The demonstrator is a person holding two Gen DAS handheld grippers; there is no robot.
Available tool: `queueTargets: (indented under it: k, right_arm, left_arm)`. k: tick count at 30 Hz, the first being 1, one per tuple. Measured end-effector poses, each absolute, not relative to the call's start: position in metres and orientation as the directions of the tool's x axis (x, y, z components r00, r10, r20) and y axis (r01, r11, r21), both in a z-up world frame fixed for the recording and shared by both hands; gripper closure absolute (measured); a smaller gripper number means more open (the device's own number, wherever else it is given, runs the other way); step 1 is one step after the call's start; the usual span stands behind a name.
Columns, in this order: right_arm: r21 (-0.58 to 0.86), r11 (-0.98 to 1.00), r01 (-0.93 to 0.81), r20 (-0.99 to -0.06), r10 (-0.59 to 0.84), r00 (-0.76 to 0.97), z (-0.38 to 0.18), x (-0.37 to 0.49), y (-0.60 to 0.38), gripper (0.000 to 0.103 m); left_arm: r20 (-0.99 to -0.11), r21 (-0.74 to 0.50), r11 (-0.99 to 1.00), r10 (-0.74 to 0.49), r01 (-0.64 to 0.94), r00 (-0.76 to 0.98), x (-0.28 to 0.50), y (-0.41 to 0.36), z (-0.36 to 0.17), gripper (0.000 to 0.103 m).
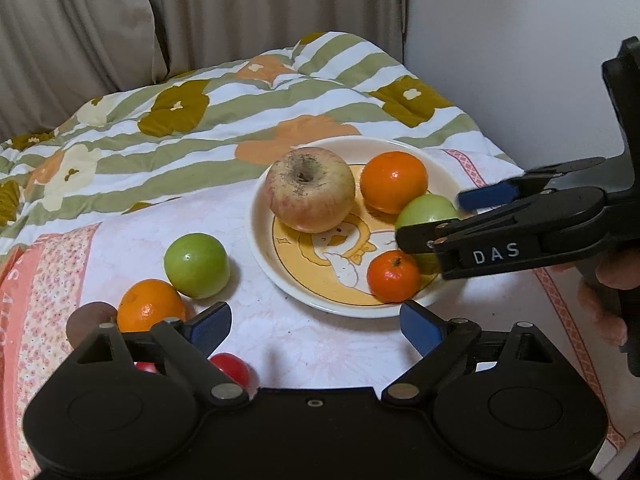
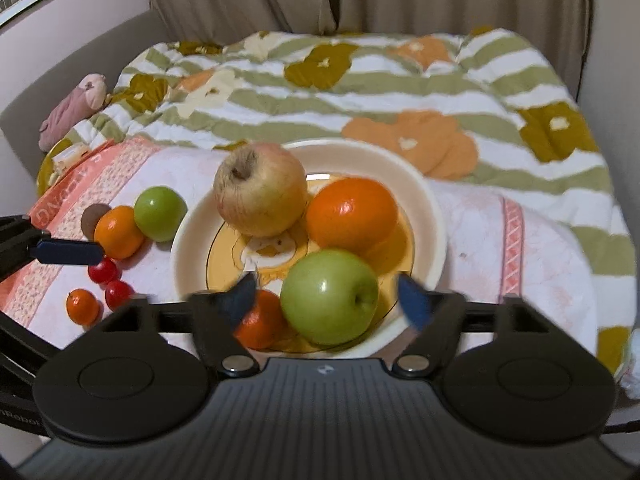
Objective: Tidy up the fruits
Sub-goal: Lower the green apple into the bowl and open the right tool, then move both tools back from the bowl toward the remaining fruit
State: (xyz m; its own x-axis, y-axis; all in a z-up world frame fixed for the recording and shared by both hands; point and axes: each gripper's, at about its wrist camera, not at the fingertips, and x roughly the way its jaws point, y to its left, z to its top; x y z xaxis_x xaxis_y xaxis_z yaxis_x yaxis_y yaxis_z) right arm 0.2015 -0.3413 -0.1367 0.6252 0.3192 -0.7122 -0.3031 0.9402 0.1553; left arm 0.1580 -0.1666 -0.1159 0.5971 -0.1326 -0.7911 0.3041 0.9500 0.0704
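Left wrist view: left hand-held gripper [image 1: 316, 326] spread, empty; small orange [image 1: 150, 306] and green fruit [image 1: 197, 266] lie just left of the plate [image 1: 280, 276], nearest this hand.

Right wrist view: right hand-held gripper [image 2: 328, 294] spread, pads clear of the green apple [image 2: 329, 296] on the plate's near side.

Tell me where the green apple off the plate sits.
The loose green apple lies on the cloth left of the plate, touching an orange.

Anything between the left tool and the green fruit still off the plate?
Nothing visible. The left tool is open, and the green fruit sits just ahead to its left on bare cloth. An orange touches its near side.
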Motion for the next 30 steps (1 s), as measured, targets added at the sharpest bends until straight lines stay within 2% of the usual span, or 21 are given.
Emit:
queueTargets:
  k: [3,16,30]
  right_arm:
    - [0.149,0.946,-0.288,-0.689,0.308,0.656,-0.13,0.192,-0.342,0.0]
    - [0.135,0.971,-0.199,-0.692,0.237,0.682,-0.102,0.158,-0.352,0.0]
    - [0.08,0.994,-0.08,-0.652,0.113,0.749,-0.073,0.107,-0.319,0.0]
  left_arm:
    - [-0.79,0.066,0.948,-0.141,0.311,0.597,0.156,-0.167,-0.115,0.009]
    - [-0.753,0.082,0.941,-0.158,0.328,0.639,0.132,-0.156,-0.093,0.009]
    - [-0.701,0.095,0.941,-0.168,0.325,0.693,0.084,-0.097,-0.07,0.008]
